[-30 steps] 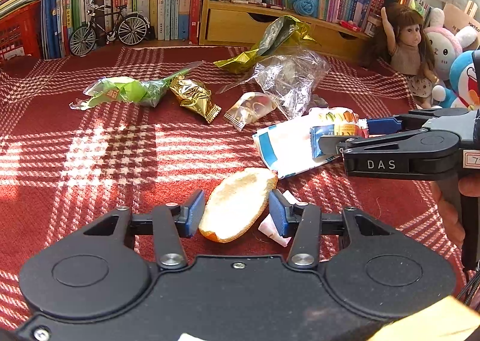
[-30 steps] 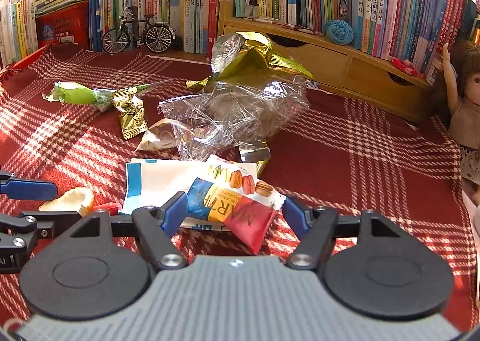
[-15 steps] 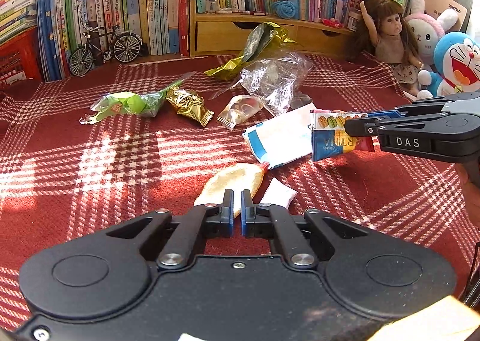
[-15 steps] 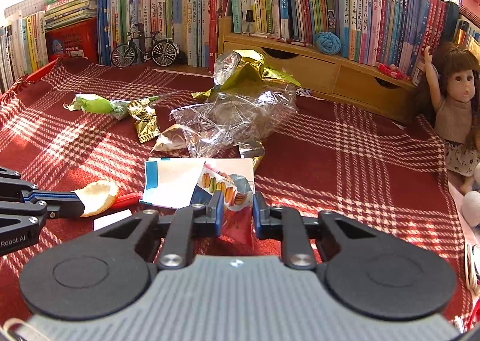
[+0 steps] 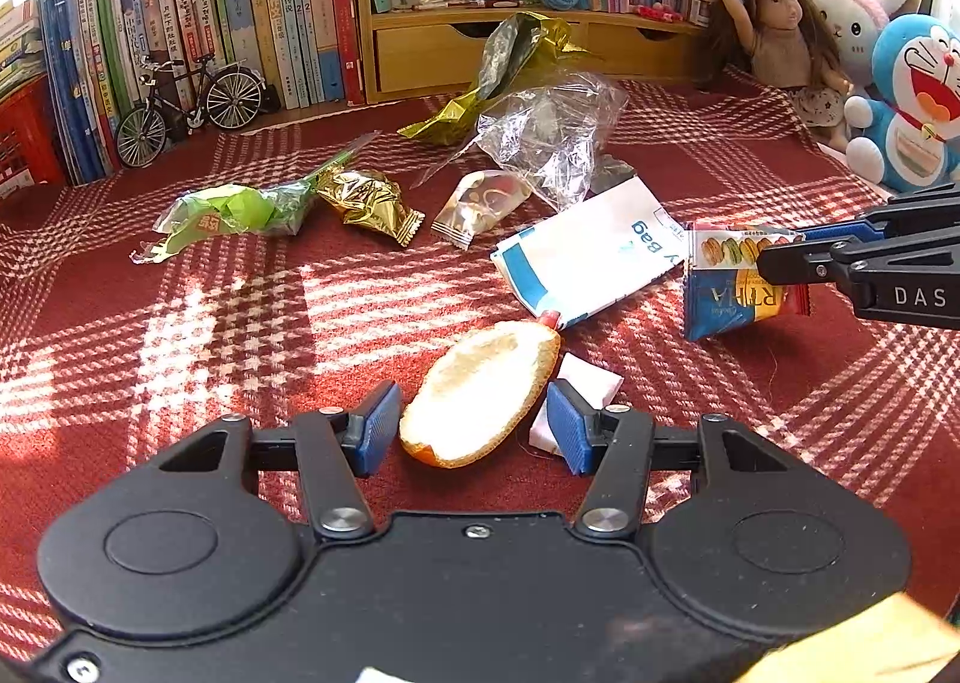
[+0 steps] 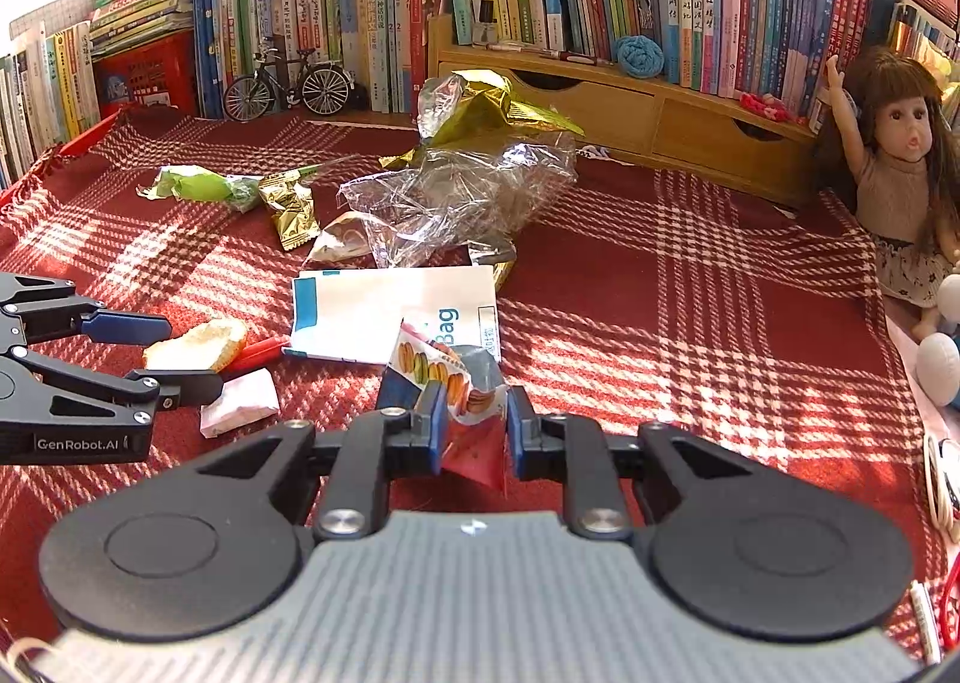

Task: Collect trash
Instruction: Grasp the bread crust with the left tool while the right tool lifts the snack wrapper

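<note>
On the red plaid cloth [image 5: 180, 335] before the bookshelf, take the white paper bag [image 5: 582, 263] as your landmark. Just in front of it to the left, your left gripper [image 5: 474, 428] is opening, jaws either side of the light, stiff orange peel [image 5: 480, 389]; grip it across its narrow width. To the right of the bag, your right gripper [image 6: 477, 425] is clamped on the thin, crinkly macaron wrapper [image 6: 447, 377], raised off the cloth.

both wrist views look low and close across the red plaid cloth [image 5: 180, 335], sharing its litter.
</note>
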Demonstrator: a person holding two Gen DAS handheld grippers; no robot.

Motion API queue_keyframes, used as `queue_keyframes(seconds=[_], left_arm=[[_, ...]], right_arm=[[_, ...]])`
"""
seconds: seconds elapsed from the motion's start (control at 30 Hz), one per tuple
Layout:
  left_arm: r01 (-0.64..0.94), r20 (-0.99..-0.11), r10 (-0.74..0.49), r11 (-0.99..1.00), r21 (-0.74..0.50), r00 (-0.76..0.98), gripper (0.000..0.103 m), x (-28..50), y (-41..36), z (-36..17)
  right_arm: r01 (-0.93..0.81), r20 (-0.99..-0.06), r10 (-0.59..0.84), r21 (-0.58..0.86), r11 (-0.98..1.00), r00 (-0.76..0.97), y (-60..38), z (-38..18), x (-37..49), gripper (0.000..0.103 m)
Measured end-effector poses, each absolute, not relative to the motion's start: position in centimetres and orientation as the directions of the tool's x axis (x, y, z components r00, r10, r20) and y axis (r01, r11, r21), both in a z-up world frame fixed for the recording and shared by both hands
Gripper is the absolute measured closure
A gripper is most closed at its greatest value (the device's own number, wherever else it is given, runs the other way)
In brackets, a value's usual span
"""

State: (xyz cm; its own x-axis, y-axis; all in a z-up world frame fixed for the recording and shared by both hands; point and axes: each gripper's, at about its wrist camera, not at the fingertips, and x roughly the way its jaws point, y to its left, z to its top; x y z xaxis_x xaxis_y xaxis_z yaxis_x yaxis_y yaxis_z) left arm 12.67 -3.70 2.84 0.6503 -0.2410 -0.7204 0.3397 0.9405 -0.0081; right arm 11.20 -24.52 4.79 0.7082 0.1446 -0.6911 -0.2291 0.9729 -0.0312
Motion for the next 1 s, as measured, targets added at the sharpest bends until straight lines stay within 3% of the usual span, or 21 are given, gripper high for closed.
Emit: queue_keyframes(seconds=[0.13, 0.3, 0.6, 0.67, 0.83, 0.9, 1.0], left_arm=[[0.320, -0.723, -0.239, 0.947, -0.026, 0.648, 0.055, 12.8, -3.6, 2.8], [0.307, -0.708, -0.213, 0.952, 0.006, 0.673, 0.072, 12.0, -4.0, 3.6], [0.298, -0.700, -0.213, 0.955, 0.000, 0.682, 0.079, 10.1, -3.7, 5.1], [0.299, -0.708, -0.226, 0.954, -0.022, 0.670, 0.096, 9.4, -3.4, 5.6], [0.335, -0.709, -0.258, 0.942, -0.032, 0.656, 0.088, 7.2, -3.2, 5.7], [0.331, -0.699, -0.230, 0.944, 0.010, 0.677, 0.053, 6.7, -3.3, 5.3], [0.324, -0.679, -0.217, 0.946, 0.032, 0.701, 0.044, 6.9, -3.2, 4.4]], right_arm=[[-0.230, -0.691, 0.152, -0.021, 0.973, 0.707, -24.5, 4.8, 11.0, 0.077], [-0.234, -0.682, 0.158, -0.019, 0.972, 0.714, -24.5, 5.2, 10.4, 0.077], [-0.232, -0.669, 0.165, -0.012, 0.973, 0.724, -24.9, 6.2, 8.4, 0.078], [-0.233, -0.671, 0.170, -0.004, 0.972, 0.721, -24.9, 6.5, 7.8, 0.078], [-0.243, -0.671, 0.182, 0.002, 0.970, 0.719, -25.0, 6.9, 6.1, 0.078], [-0.244, -0.675, 0.181, 0.002, 0.970, 0.715, -25.0, 6.8, 5.7, 0.078], [-0.241, -0.681, 0.175, -0.003, 0.971, 0.712, -24.9, 6.5, 5.3, 0.077]])
